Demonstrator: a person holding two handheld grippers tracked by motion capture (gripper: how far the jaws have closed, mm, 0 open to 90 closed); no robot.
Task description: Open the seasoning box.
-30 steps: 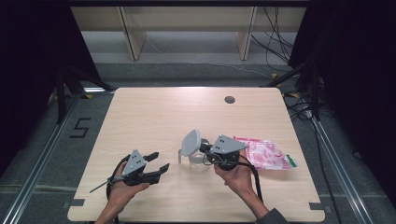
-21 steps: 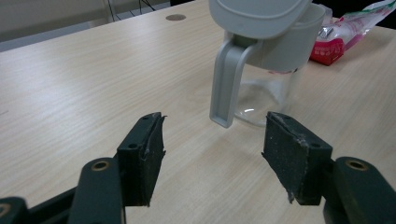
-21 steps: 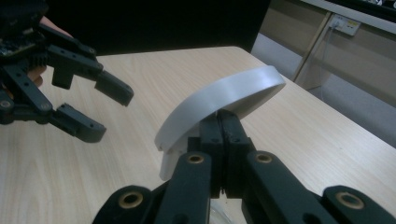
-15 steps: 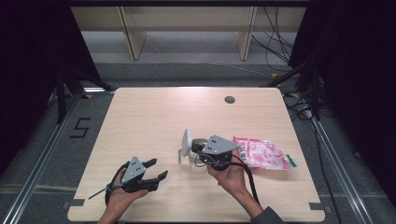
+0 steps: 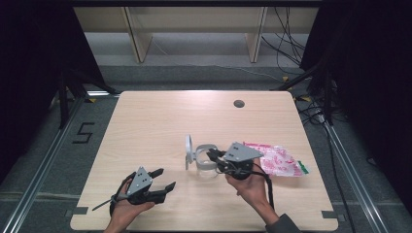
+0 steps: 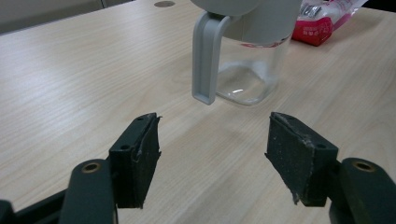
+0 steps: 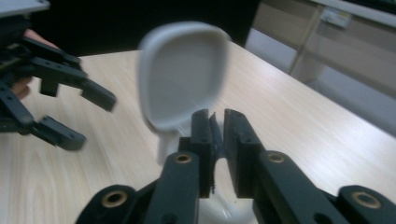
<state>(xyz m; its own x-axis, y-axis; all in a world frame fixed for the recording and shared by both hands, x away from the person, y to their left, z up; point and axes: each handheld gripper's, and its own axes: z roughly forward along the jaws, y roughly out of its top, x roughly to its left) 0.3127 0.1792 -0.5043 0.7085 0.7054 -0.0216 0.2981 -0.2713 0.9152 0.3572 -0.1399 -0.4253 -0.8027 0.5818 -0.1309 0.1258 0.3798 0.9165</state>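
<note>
The lid (image 5: 188,152) of the clear jug (image 5: 206,162) mid-table now stands flipped up, the right gripper (image 5: 214,156) has just loosened its thin pinch on the rim, and the left gripper (image 5: 163,179) waits wide open and empty nearby, so the jug looks ready for filling.

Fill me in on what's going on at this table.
A person works a clear pitcher with a grey hinged lid, which stands flipped up. The right gripper sits at the pitcher's rim; its jaws are nearly together and have just been opening slightly. The left gripper waits open, nothing between its jaws, pointed at the pitcher. A pink packet lies on the table beside the pitcher.
</note>
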